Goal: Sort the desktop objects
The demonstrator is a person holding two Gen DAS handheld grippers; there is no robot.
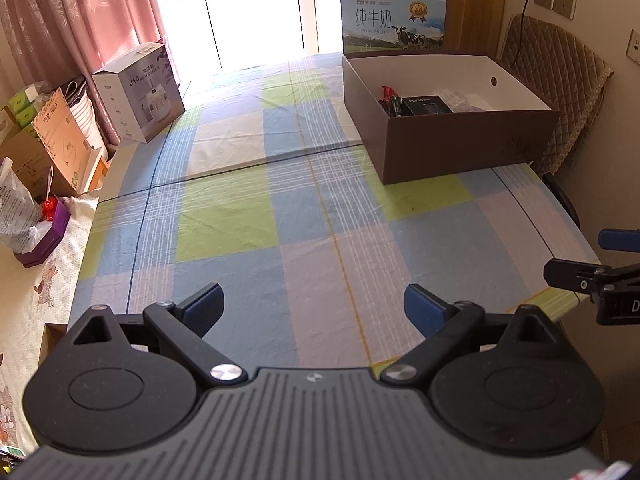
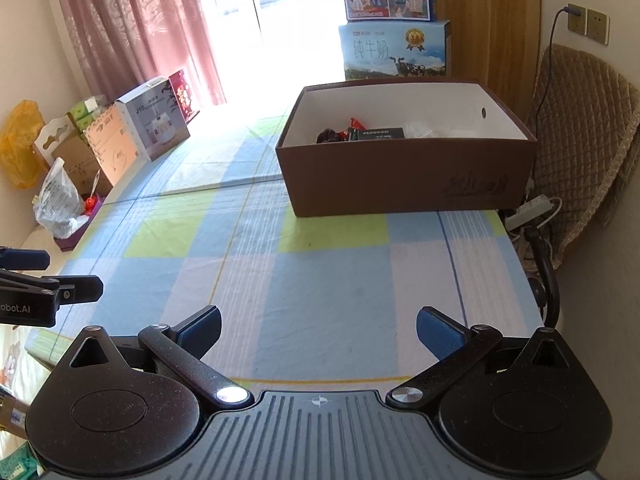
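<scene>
Evidently little is left to sort: the table under its blue, green and lilac checked cloth [image 1: 248, 216] shows no loose object in either view. At about one o'clock from the left gripper stands the open brown cardboard box with white lining [image 1: 448, 148], already holding a small black carton [image 1: 426, 105], a red-wrapped item [image 2: 357, 124] and some pale plastic. The left gripper [image 1: 314, 308] and right gripper [image 2: 318, 330] both hover low over the near edge, blue-padded tongs spread wide, holding nothing. A good finish, I judge, would be scanning beyond the edges before withdrawing, keeping clear of the box wall.
</scene>
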